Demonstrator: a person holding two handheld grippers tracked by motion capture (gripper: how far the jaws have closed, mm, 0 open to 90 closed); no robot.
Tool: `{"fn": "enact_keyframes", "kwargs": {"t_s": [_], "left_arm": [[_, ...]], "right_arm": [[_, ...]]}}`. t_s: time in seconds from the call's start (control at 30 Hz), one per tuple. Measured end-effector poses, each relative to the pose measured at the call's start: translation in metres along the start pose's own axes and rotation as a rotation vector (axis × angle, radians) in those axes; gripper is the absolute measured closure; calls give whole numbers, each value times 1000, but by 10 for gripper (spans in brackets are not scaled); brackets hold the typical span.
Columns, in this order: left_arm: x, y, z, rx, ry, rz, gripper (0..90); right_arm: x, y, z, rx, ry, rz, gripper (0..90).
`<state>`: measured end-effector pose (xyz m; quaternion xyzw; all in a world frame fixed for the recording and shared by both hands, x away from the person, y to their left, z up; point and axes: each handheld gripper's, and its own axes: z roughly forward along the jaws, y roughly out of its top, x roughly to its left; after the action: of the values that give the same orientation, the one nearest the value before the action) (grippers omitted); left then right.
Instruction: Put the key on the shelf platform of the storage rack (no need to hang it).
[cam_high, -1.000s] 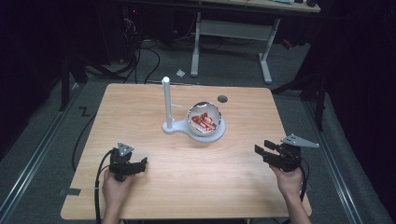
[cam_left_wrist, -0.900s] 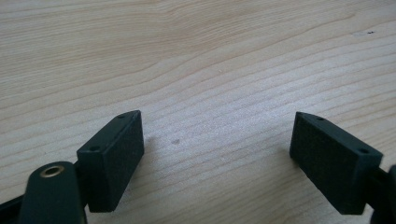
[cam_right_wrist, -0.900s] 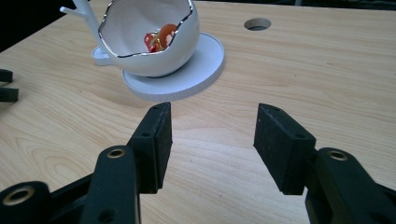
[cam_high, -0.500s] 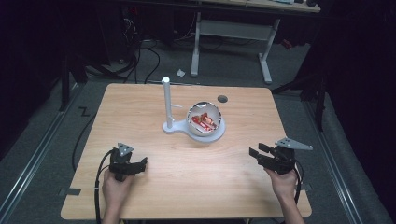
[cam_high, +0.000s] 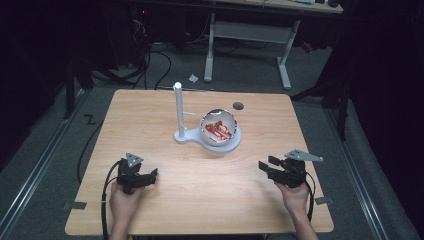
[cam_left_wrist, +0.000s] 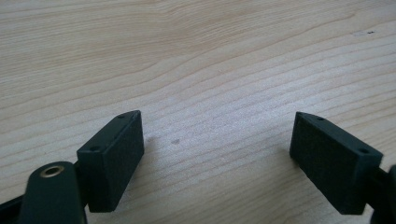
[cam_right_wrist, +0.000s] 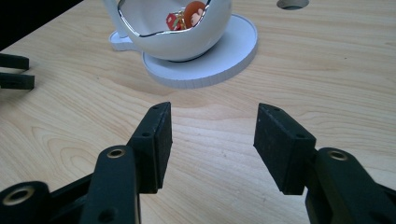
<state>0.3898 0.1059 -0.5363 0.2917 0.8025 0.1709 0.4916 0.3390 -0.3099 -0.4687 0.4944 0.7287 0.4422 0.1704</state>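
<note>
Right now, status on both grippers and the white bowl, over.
Left gripper open, empty, low over the wooden table. Right gripper open, empty, aimed at the white bowl of red-wrapped pieces on its white stand. Path between clear.

Round hole (cam_high: 238, 105) near table's (cam_high: 150, 130) far edge; grey desk frame (cam_high: 250, 35) beyond.

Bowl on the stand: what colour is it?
White bowl with a shiny silver rim, clearest in the right gripper view.
</note>
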Motion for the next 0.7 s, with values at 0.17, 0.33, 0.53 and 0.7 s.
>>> {"fn": "enact_keyframes", "kwargs": {"t_s": [0.17, 0.33, 0.53, 0.7], "left_arm": [[0, 0, 0, 0, 0, 1, 180], [0, 0, 0, 0, 1, -1, 180], [0, 0, 0, 0, 0, 0, 180], [0, 0, 0, 0, 0, 0, 180]], "right_arm": [[4, -1, 5, 6, 6, -6, 470], [8, 0, 10, 8, 22, -9, 470], [16, 1, 20, 16, 45, -30, 470], [19, 2, 24, 15, 55, -22, 471]]}}
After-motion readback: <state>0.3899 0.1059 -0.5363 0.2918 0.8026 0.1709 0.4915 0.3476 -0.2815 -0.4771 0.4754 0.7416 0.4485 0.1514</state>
